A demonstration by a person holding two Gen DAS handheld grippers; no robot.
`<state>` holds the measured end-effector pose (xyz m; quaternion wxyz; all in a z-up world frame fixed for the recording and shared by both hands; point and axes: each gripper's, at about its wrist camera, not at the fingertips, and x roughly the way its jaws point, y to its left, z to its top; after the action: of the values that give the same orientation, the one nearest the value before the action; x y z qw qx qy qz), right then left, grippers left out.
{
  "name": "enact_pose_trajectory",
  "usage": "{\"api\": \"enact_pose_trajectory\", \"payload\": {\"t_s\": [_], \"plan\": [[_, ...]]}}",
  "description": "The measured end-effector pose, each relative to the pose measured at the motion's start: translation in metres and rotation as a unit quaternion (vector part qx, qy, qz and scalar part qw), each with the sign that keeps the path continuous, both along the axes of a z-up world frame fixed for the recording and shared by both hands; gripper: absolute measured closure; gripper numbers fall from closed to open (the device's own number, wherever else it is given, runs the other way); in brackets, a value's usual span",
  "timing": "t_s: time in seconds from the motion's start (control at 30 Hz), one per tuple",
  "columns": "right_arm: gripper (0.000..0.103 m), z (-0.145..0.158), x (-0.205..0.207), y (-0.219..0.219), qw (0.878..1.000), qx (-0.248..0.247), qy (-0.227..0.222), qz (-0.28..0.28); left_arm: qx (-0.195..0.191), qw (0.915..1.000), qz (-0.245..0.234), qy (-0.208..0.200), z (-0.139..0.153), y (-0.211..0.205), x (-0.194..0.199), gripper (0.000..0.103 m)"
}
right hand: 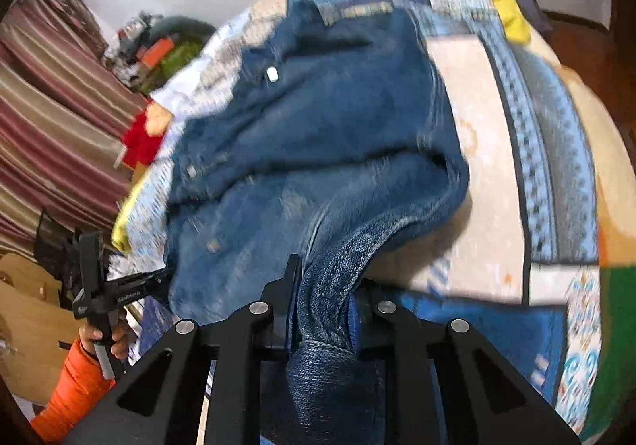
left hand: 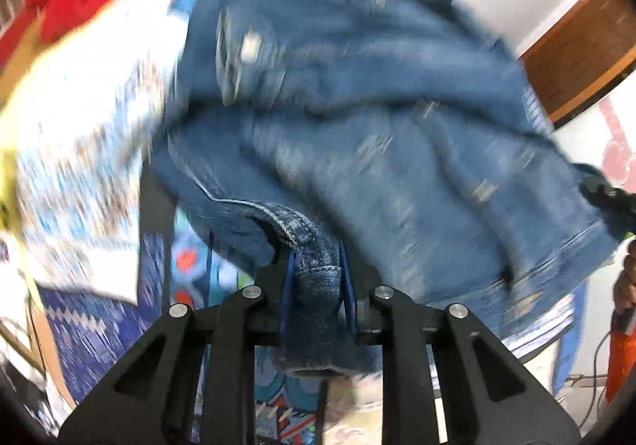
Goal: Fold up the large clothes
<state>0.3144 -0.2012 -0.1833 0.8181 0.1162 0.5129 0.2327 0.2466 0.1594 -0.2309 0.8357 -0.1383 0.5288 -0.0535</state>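
- Left gripper (left hand: 316,278): fingers pinch a hem fold of the denim jacket (left hand: 357,107).
- Right gripper (right hand: 324,306): fingers clamp another jacket edge.
- Jacket lies on the patterned bedspread (right hand: 516,150).

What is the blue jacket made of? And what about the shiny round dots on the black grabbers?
The blue jacket looks like denim: thick woven cloth, faded pale along its stitched seams, with small pale buttons that may be metal. The shiny round dots look like bare metal pins, silvery and smooth. The black parts of the left gripper and right gripper look like matte hard plastic, though painted metal is possible.
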Motion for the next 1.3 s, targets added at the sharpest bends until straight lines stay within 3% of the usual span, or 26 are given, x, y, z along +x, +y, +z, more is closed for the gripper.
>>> {"api": "enact_pose_trajectory", "payload": {"t_s": [0.1, 0.23, 0.4, 0.5, 0.63, 0.73, 0.83, 0.93, 1.0, 1.03, 1.17, 1.3], "plan": [[0.088, 0.022, 0.019, 0.008, 0.999, -0.004, -0.031, 0.010, 0.020, 0.9980, 0.007, -0.059, 0.048, 0.001, 0.016, 0.082], [0.089, 0.046, 0.058, 0.020, 0.997, -0.010, -0.070, 0.009, 0.015, 0.9914, 0.034, -0.125, 0.105, 0.020, 0.053, 0.083], [0.090, 0.062, 0.146, 0.023, 0.995, -0.001, -0.097, -0.036, 0.038, 0.9824, 0.094, -0.157, 0.129, 0.058, 0.122, 0.083], [0.090, 0.039, 0.209, 0.018, 0.995, -0.011, -0.072, -0.075, 0.049, 0.9770, 0.151, -0.142, 0.108, 0.087, 0.163, 0.083], [0.090, -0.029, 0.271, 0.020, 0.996, -0.033, 0.001, -0.085, 0.057, 0.9816, 0.170, -0.065, 0.042, 0.112, 0.221, 0.082], [0.090, -0.055, 0.281, 0.019, 0.997, -0.029, 0.015, -0.069, 0.099, 0.9813, 0.165, -0.010, -0.011, 0.114, 0.246, 0.079], [0.090, -0.050, 0.281, 0.007, 0.999, 0.002, 0.011, -0.037, 0.096, 0.9805, 0.171, 0.005, -0.036, 0.119, 0.249, 0.072], [0.089, -0.035, 0.279, -0.016, 0.999, -0.013, -0.007, -0.044, 0.104, 0.9800, 0.169, 0.003, -0.035, 0.122, 0.249, 0.071], [0.089, -0.014, 0.273, -0.044, 0.979, -0.144, -0.055, -0.131, 0.120, 0.9789, 0.166, 0.009, -0.035, 0.121, 0.252, 0.071], [0.089, -0.007, 0.270, -0.061, 0.972, -0.167, -0.063, -0.152, 0.122, 0.9788, 0.164, 0.009, -0.034, 0.119, 0.251, 0.070], [0.089, 0.009, 0.246, -0.099, 0.973, -0.159, -0.057, -0.155, 0.170, 0.9758, 0.138, 0.001, -0.014, 0.106, 0.245, 0.059], [0.089, 0.018, 0.214, -0.089, 0.974, -0.184, -0.077, -0.111, 0.198, 0.9692, 0.141, -0.041, 0.030, 0.107, 0.229, 0.046]]}}
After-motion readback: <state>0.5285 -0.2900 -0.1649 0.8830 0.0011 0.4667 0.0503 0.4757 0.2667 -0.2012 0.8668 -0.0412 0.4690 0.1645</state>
